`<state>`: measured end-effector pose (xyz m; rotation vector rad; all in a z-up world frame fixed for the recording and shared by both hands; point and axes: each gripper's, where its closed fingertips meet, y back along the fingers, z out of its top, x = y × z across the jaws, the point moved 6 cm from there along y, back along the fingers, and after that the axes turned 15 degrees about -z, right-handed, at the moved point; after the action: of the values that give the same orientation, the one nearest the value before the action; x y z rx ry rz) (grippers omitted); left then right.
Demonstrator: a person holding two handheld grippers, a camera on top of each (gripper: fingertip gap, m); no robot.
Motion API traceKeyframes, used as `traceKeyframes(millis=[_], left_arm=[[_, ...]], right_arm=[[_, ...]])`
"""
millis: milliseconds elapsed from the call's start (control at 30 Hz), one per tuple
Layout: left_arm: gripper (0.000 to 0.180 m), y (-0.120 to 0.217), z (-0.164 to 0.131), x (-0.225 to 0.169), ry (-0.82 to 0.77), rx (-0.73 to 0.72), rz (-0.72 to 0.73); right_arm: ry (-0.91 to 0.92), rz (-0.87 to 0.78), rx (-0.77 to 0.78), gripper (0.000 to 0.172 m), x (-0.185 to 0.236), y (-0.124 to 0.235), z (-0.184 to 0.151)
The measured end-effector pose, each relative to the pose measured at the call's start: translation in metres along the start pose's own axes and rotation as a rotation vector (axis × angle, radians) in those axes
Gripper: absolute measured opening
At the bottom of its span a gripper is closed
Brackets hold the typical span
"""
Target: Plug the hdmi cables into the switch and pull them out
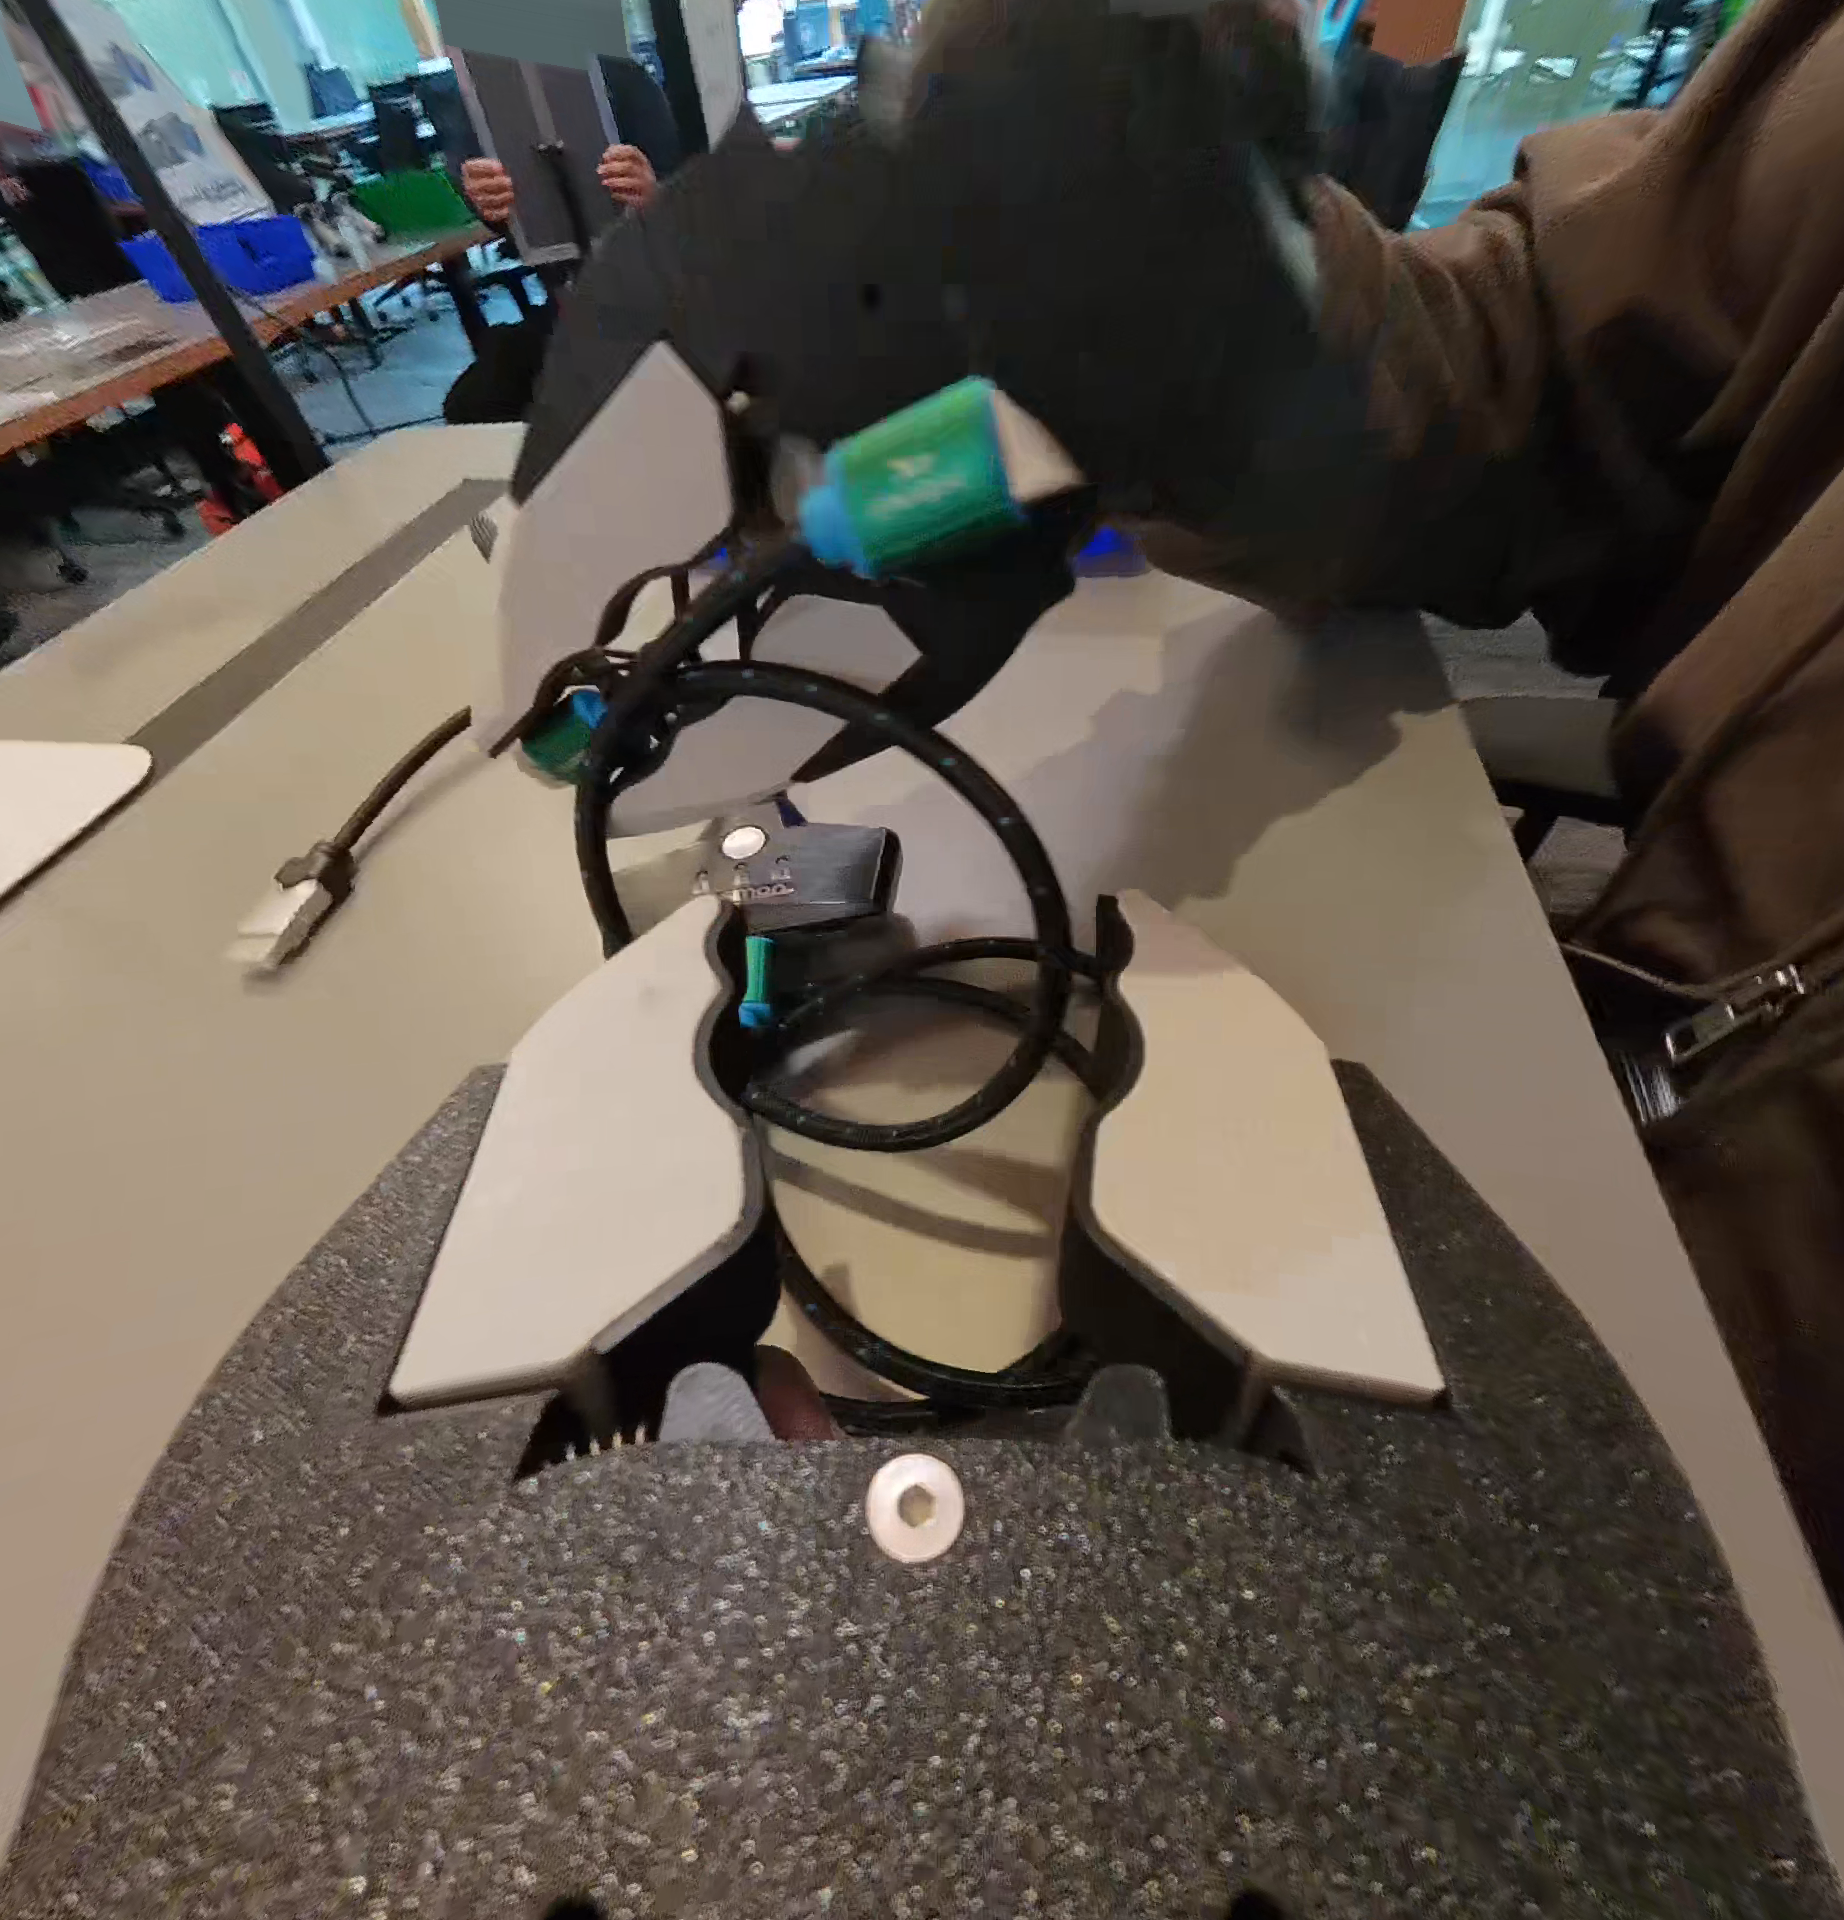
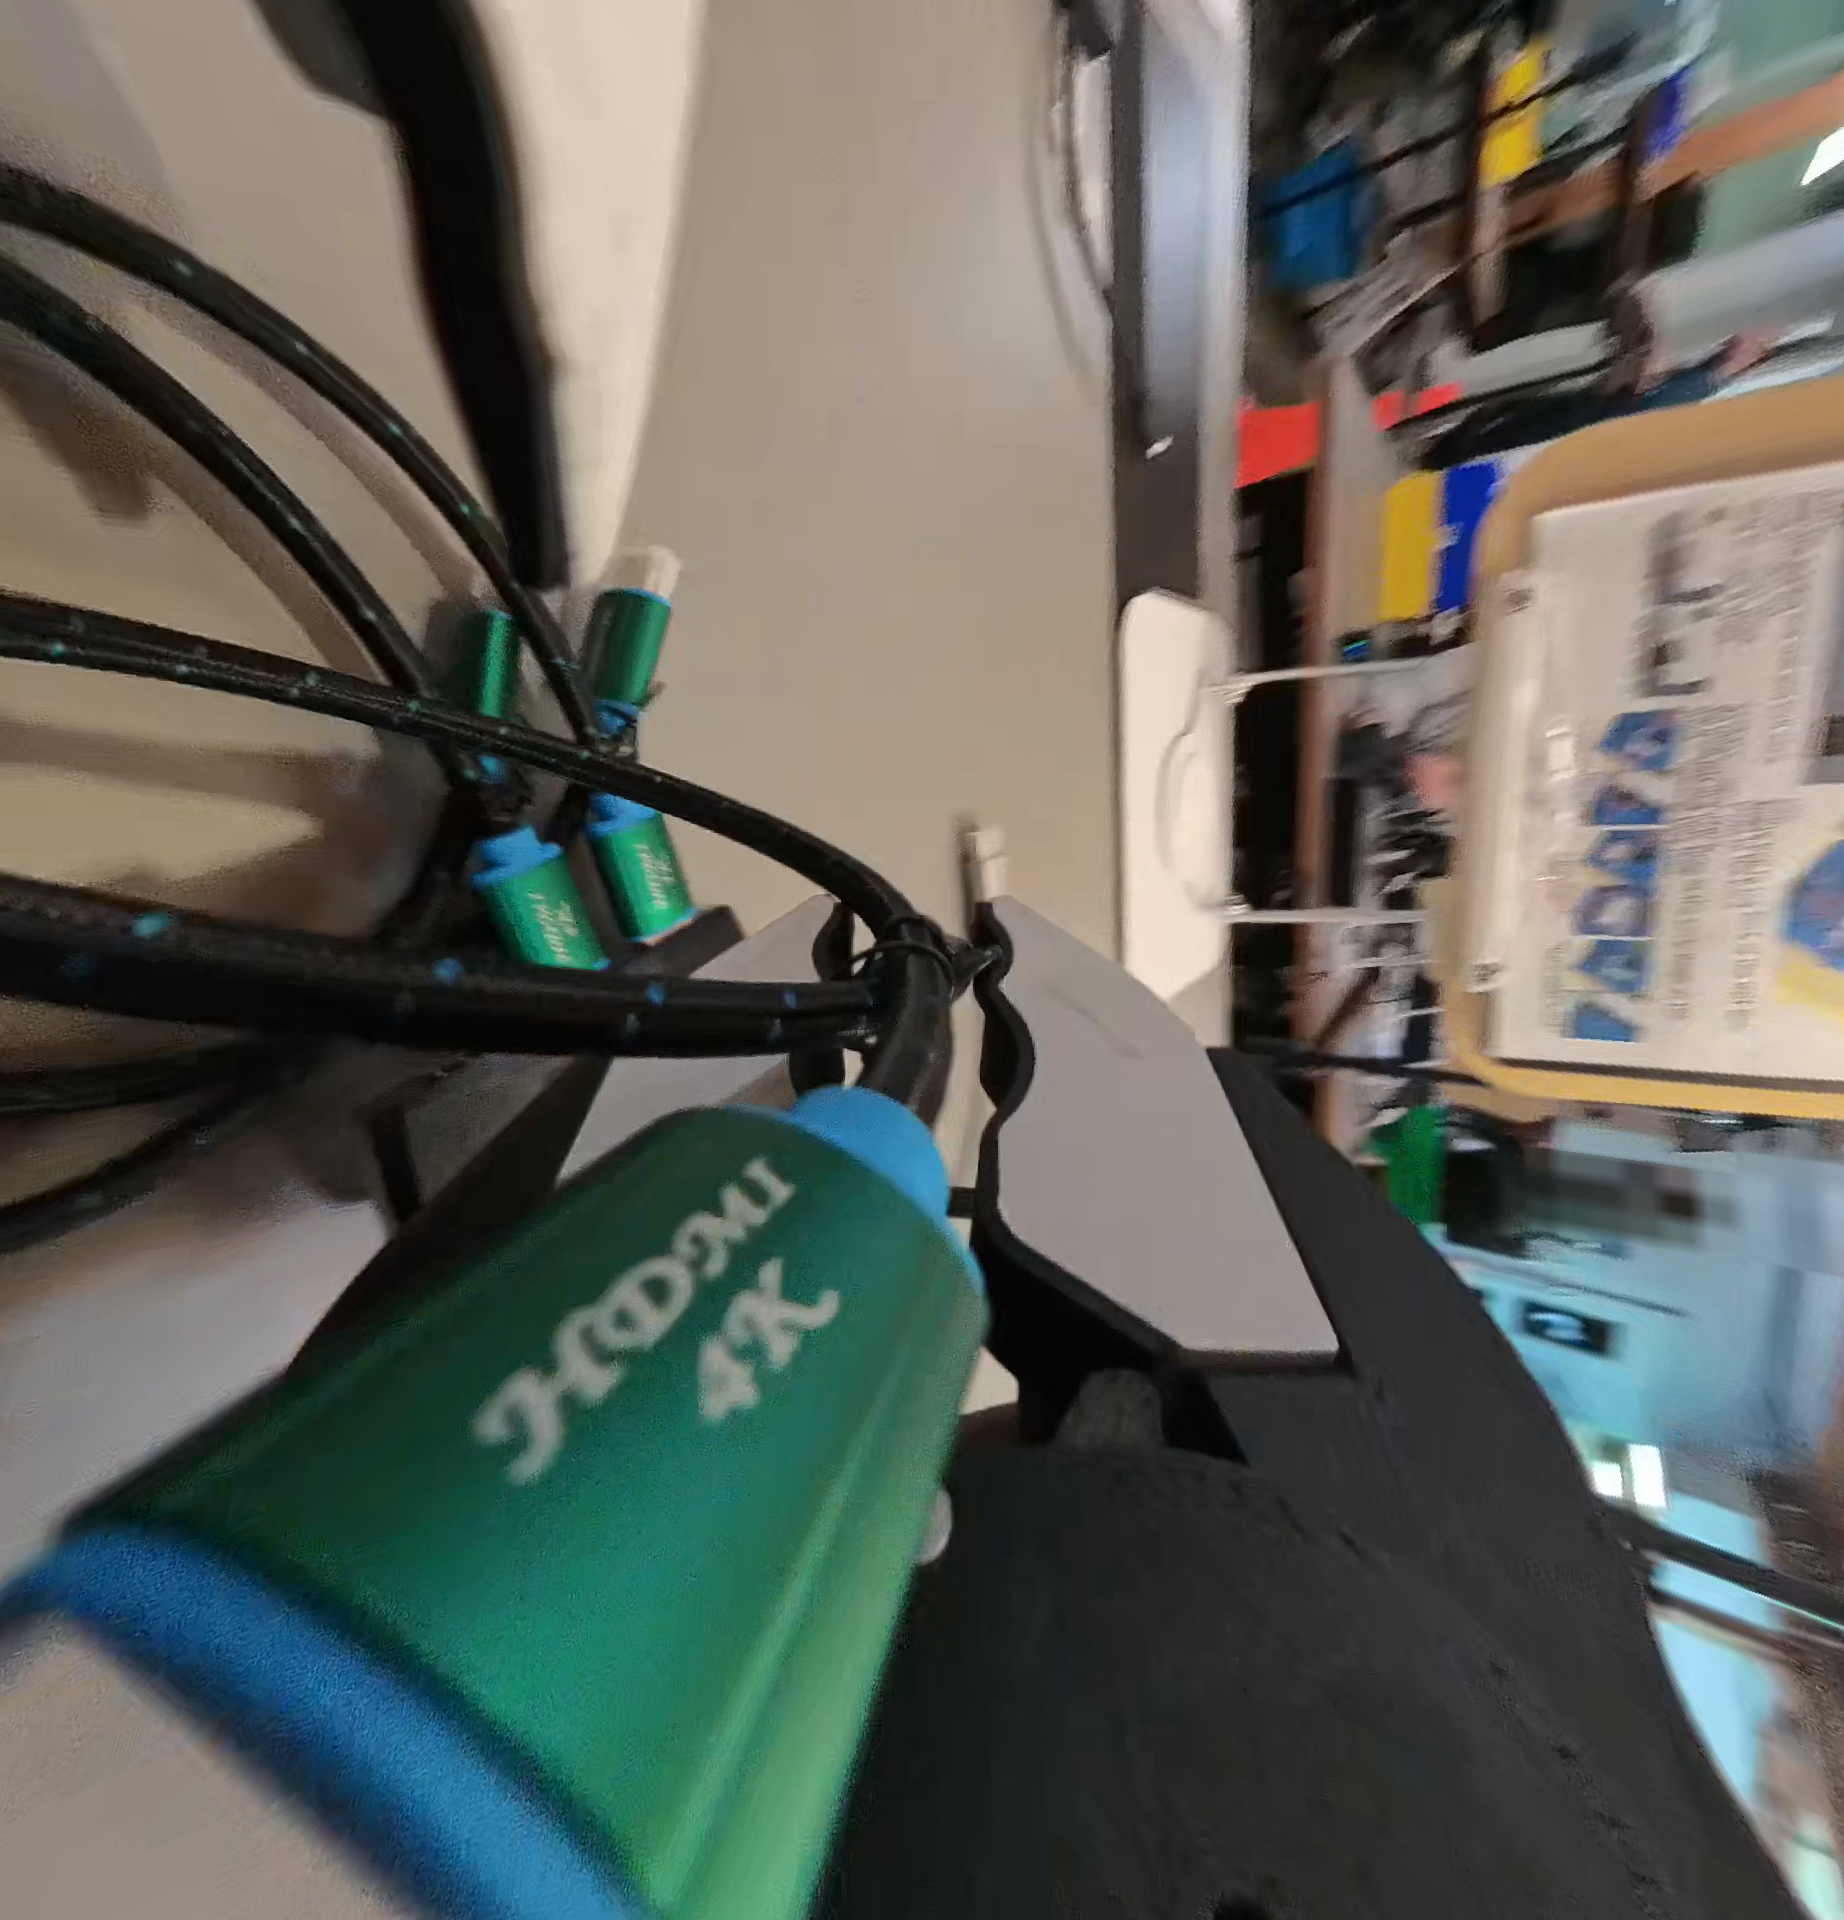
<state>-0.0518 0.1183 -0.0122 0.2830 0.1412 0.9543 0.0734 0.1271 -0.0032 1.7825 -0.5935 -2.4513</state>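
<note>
R gripper (image 2: 923,971) pads behind blurred cable bundle (image 2: 689,997)

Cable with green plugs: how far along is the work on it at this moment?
Looks done: the black cable is coiled and tied. In hand: the right tongs grip the coil at the tie, and the left tongs stand open around its lower loops. Left: green plugs sit in the black box.

An open office beyond my pale table (image 1: 222,1039).
Past its far edge I see wooden desks (image 1: 118,353), a blue bin (image 1: 243,255), dark office chairs (image 1: 398,125), a black post (image 1: 170,239) and bright glass walls (image 1: 1624,62).
</note>
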Motion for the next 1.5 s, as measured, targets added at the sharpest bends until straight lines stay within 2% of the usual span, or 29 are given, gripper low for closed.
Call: traceKeyframes(millis=[67,167,200,267,367,433,567,733,833,933,1000,1067,1167,1267,1367,1433,1500], left_arm=[[0.067,-0.003,0.002,-0.005,0.035,-0.021,0.073],[0.062,-0.005,0.003,0.002,0.141,-0.049,0.223],[0.054,-0.007,0.003,0.0,0.156,-0.046,0.227],[0.016,-0.007,0.004,-0.005,0.151,-0.062,0.216],[0.006,0.005,-0.001,-0.003,0.239,-0.104,0.271],[0.005,0.017,-0.005,0.001,0.329,-0.208,0.279],[0.005,0.031,-0.015,0.0,0.499,-0.407,0.186],[0.005,0.033,-0.011,-0.016,0.496,-0.542,0.083],[0.005,0.036,-0.005,-0.023,0.486,-0.642,0.044],[0.005,0.04,-0.003,-0.026,0.496,-0.723,0.015],[0.005,0.041,-0.005,-0.028,0.51,-0.741,0.004],[0.005,0.04,-0.007,-0.029,0.525,-0.748,-0.018],[0.006,0.038,-0.01,-0.03,0.552,-0.753,-0.042],[0.006,0.04,-0.015,-0.028,0.537,-0.681,0.027],[0.048,0.055,-0.02,-0.02,0.431,-0.495,0.309],[0.065,0.069,-0.013,-0.02,0.293,-0.355,0.472],[0.075,0.077,0.003,-0.022,0.131,-0.226,0.575]], right_arm=[[-0.066,0.118,0.052,0.021,0.004,-0.004,0.005],[-0.137,0.28,0.111,0.021,0.013,-0.007,0.013],[-0.13,0.293,0.135,0.021,0.014,-0.009,0.012],[-0.147,0.342,0.146,0.021,0.017,-0.011,0.009],[-0.256,0.393,0.072,0.022,0.015,-0.01,0.005],[-0.334,0.385,-0.019,0.026,0.01,-0.004,0.003],[-0.507,0.362,-0.151,0.045,0.005,0.013,-0.006],[-0.586,0.329,-0.272,0.053,0.021,0.031,-0.007],[-0.553,0.312,-0.289,0.051,0.032,0.038,-0.006],[-0.554,0.279,-0.34,0.036,0.033,0.045,-0.004],[-0.589,0.294,-0.367,0.034,0.033,0.049,-0.002],[-0.61,0.314,-0.364,0.034,0.035,0.048,-0.001],[-0.598,0.298,-0.367,0.021,0.036,0.048,-0.002],[-0.597,0.312,-0.369,0.021,0.036,0.049,-0.003],[-0.577,0.33,-0.343,0.021,0.038,0.048,-0.007],[-0.571,0.339,-0.312,0.021,0.041,0.045,-0.01],[-0.592,0.367,-0.3,0.02,0.042,0.044,-0.01]])
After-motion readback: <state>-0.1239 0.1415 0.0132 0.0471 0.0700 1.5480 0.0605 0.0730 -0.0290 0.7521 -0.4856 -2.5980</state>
